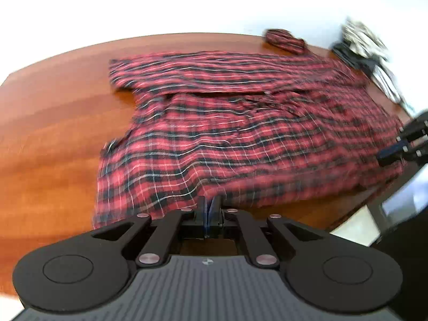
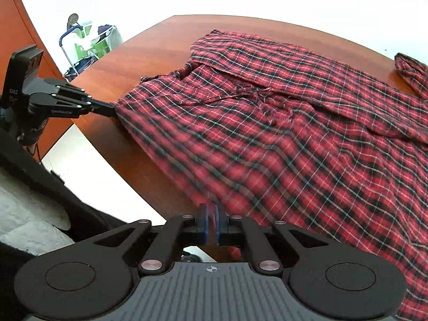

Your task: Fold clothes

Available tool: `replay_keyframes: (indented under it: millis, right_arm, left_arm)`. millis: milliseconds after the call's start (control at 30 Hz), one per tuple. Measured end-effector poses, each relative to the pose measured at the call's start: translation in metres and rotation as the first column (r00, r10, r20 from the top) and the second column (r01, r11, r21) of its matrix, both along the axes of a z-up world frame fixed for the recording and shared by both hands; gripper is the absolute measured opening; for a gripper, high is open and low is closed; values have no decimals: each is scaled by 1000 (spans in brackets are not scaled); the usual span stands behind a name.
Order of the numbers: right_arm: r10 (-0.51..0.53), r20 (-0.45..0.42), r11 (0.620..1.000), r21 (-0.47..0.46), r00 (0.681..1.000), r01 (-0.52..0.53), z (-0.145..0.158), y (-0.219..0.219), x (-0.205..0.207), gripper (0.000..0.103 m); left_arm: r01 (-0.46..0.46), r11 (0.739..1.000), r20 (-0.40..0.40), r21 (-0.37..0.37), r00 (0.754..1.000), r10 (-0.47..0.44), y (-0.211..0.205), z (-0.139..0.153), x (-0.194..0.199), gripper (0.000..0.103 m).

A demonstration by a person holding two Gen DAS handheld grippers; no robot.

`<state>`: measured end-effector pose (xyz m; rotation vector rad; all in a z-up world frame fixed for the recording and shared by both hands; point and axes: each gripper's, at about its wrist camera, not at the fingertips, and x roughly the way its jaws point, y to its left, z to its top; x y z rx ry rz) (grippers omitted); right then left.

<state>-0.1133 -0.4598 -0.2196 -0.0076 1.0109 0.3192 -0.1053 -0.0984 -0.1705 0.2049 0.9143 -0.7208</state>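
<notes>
A red plaid shirt point(image 1: 240, 139) point(image 2: 294, 133) lies spread on a brown wooden table point(image 1: 53, 112) point(image 2: 160, 45), with one part folded over along its far side. My left gripper point(image 1: 210, 208) is shut on the shirt's near hem. The right wrist view shows it from the side, pinching a corner of the cloth point(image 2: 111, 107). My right gripper point(image 2: 211, 214) is shut on the same near edge further along, and it shows at the right rim of the left wrist view point(image 1: 388, 155). Both stand at the table's near edge.
Another red plaid piece point(image 1: 285, 40) point(image 2: 409, 67) lies at the table's far side. A black and white pile of clothes point(image 1: 366, 50) sits at the far right corner. Off the table's left end stand a wheeled rack with green bags point(image 2: 88, 42) and a wooden panel point(image 2: 16, 26).
</notes>
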Motion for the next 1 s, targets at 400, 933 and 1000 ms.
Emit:
replay_keyframes:
  millis: [400,933,1000]
  right_arm:
    - [97,58,992,-81,994,-93,34,12,102,33]
    - [293,71,950,-132,953,-282,13,27,318,34]
    - [323,66,940,-135,944,-312,7,28,340,34]
  left_arm:
    - [-372,927,-57,-54,928,369,37,1,-11,57]
    - [-736,664,-221,-135,676,703,58,-18,25,70]
    - [-765,629,-219,-140,644,733,60,-20,31,70]
